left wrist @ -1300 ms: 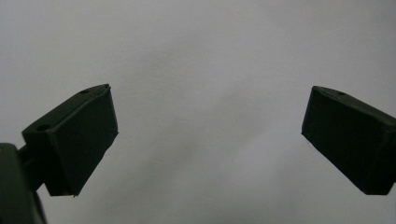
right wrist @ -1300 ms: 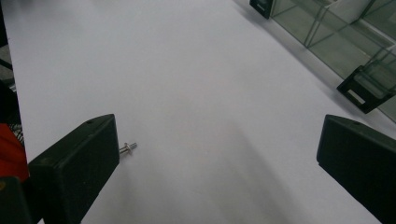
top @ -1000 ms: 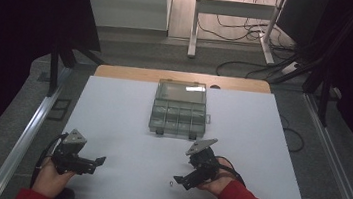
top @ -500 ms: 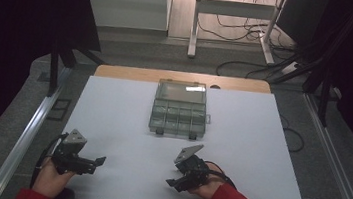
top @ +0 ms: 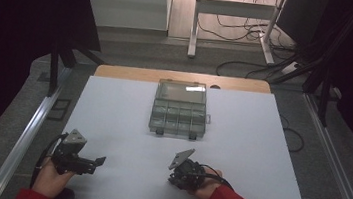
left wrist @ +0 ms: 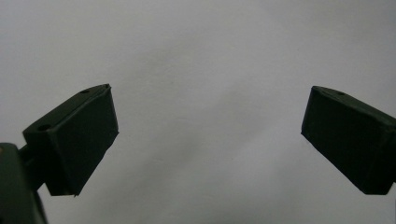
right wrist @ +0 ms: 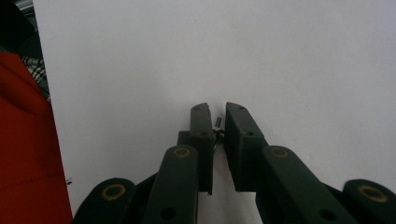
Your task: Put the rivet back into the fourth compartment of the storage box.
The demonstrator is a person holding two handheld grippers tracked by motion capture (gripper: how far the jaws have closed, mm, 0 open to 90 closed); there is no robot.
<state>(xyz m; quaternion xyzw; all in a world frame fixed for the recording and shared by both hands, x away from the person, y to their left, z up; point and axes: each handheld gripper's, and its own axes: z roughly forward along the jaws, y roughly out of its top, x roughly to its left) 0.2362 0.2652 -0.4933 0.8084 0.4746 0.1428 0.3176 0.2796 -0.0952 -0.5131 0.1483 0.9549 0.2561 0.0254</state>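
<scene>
Your right gripper point(right wrist: 217, 112) pinches a tiny dark metal part point(right wrist: 218, 123) near the table's point(top: 240, 137) front edge, well short of the compartment box point(top: 179, 111). Keep the squeeze steady; left gripper point(left wrist: 208, 123) stays spread.

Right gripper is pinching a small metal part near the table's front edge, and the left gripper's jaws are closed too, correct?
Not quite. The right gripper does pinch the small metal part, but the left gripper is open: the left gripper view shows its jaws wide apart over the bare white table.
</scene>
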